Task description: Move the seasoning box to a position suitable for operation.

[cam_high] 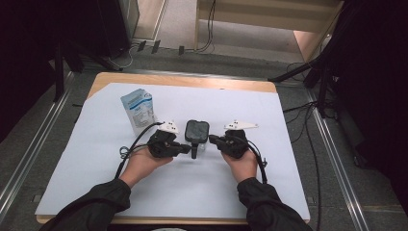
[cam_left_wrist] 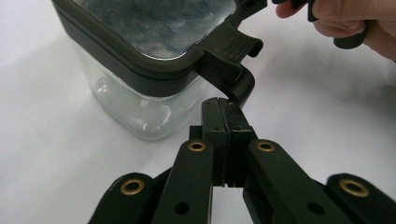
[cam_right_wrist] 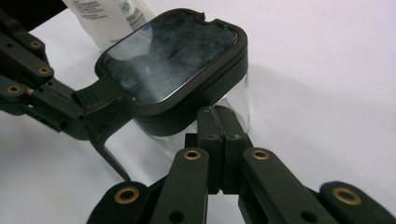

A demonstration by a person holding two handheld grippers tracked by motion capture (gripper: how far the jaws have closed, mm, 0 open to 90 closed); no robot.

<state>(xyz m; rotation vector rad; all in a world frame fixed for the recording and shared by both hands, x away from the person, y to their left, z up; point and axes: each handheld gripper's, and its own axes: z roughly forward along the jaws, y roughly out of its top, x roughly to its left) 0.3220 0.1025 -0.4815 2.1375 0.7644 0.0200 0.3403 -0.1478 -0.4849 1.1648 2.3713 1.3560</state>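
Observation:
A clear square jar [cam_high: 197, 131] with a black-rimmed lid [cam_left_wrist: 154, 28] [cam_right_wrist: 173, 56] stands mid-table between both grippers. A black latch [cam_left_wrist: 231, 60] [cam_right_wrist: 100, 109] hangs from the lid's near edge. My left gripper [cam_high: 190, 149] [cam_left_wrist: 225, 106] is shut, nothing between its pads, with its tips right at the lower loop of the latch. My right gripper [cam_high: 212, 140] [cam_right_wrist: 217, 114] is also shut and empty, its tips against the jar's glass wall just under the lid rim. The left gripper [cam_right_wrist: 32, 93] reaches the latch from the left in the right gripper view.
A white and blue pouch [cam_high: 138, 109] [cam_right_wrist: 107, 14] stands upright behind and left of the jar. A white sheet [cam_high: 269, 159] covers the wooden table [cam_high: 192, 81]. Cables trail from both grippers toward the front edge.

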